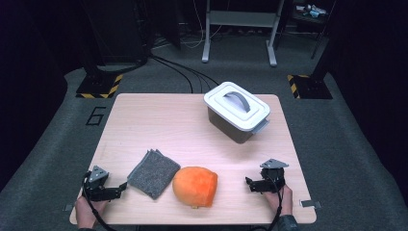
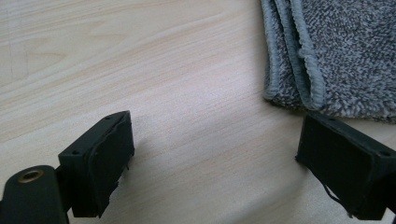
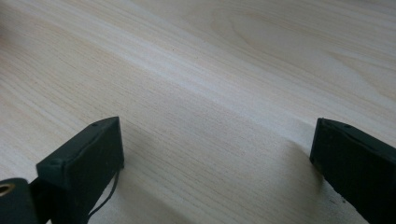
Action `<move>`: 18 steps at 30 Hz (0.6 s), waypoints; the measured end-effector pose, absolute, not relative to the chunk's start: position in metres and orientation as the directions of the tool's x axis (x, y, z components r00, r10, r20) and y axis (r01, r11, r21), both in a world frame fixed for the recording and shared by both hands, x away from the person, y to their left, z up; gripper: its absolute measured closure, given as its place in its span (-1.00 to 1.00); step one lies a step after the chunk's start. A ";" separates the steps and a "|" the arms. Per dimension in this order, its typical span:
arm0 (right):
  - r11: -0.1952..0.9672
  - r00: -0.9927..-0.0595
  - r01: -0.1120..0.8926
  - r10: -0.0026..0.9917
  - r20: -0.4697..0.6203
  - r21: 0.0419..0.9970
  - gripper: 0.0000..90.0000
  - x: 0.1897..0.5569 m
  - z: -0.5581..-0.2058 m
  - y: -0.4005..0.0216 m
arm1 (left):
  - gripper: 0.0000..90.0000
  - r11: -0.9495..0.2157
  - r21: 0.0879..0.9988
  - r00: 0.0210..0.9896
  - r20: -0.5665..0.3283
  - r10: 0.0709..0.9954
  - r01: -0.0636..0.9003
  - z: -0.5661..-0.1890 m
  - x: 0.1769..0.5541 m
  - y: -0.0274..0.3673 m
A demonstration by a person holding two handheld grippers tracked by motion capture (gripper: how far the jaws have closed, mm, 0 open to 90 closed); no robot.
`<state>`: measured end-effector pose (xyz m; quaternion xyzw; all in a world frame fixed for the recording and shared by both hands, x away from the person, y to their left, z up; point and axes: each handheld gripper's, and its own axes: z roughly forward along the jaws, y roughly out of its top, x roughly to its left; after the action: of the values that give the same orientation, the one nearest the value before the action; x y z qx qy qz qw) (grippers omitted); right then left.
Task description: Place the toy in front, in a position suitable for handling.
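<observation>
Both tongs, left (image 1: 122, 188) and right (image 1: 249, 183), released (jaws wide); grey cloth (image 1: 153, 173) beside left

I work in a recording lab or studio, not a home: black curtained walls on every side, grey carpet floor (image 1: 53, 144), one bare pale wood tabletop (image 1: 159, 120) set alone in the middle. Yellow-and-black hazard-striped stand bases (image 1: 98, 86) flank it, black cables (image 1: 183, 72) run across the floor, a grey metal frame (image 1: 239, 29) stands behind, and the floor bears a painted number (image 1: 96, 115).
</observation>
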<state>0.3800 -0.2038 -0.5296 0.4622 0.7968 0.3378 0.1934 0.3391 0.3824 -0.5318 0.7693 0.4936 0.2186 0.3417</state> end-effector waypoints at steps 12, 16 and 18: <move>0.345 -0.498 0.607 0.867 0.004 0.716 -0.95 0.380 -0.529 -0.204 | -0.77 -0.277 0.743 0.416 -0.002 0.909 0.609 -0.532 0.339 0.382; 0.347 -0.499 0.605 0.867 0.002 0.717 -0.95 0.380 -0.529 -0.204 | -0.77 -0.278 0.742 0.417 -0.002 0.909 0.610 -0.532 0.339 0.382; 0.345 -0.494 0.610 0.869 0.003 0.713 -0.95 0.380 -0.529 -0.203 | -0.77 -0.278 0.742 0.417 -0.002 0.909 0.610 -0.532 0.339 0.382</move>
<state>0.3800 -0.2033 -0.5290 0.4642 0.7969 0.3350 0.1931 0.3393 0.3824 -0.5318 0.7690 0.4938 0.2184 0.3421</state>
